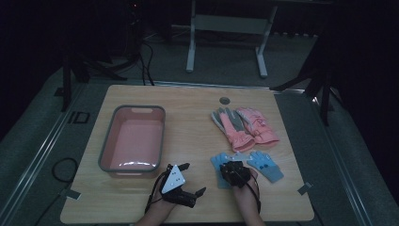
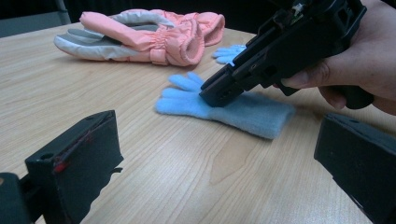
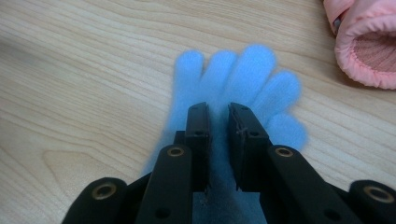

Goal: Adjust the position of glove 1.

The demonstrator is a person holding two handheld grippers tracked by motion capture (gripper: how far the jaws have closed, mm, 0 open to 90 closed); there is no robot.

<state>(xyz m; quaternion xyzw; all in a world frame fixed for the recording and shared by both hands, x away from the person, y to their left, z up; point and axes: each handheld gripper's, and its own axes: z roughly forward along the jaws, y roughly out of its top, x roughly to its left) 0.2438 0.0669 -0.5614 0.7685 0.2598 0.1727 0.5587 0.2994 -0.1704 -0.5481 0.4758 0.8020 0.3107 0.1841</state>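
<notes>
So the right gripper (image 3: 218, 114) is down on the near blue glove (image 3: 233, 79), and the jaws are almost together with a ridge of fleece pinched between them. It looks like they're clamped on the palm of the glove, a little behind where the glove's fingers fan out. In the left gripper view you can see the same thing from the side: the tip is pressed into the glove (image 2: 224, 109) while it lies flat on the table (image 2: 154, 182).

The bit that matters for the next move is the glove's long axis. It runs straight out along the jaws, with the fingers splayed beyond the tips and the cuff back underneath the gripper body. So the pinch sits about mid-length, and a straight lift would probably leave both ends drooping.

The left gripper (image 1: 186, 181) is clear of all this, jaws wide apart and holding nothing. It sits between the pink basin (image 1: 106, 146) and the right hand (image 1: 244, 190), so it's the nearer one to the basin.

The second blue glove (image 1: 266, 165) lies just beside the pinched one, and the pink gloves (image 1: 244, 125) are further out past the jaw tips.
</notes>
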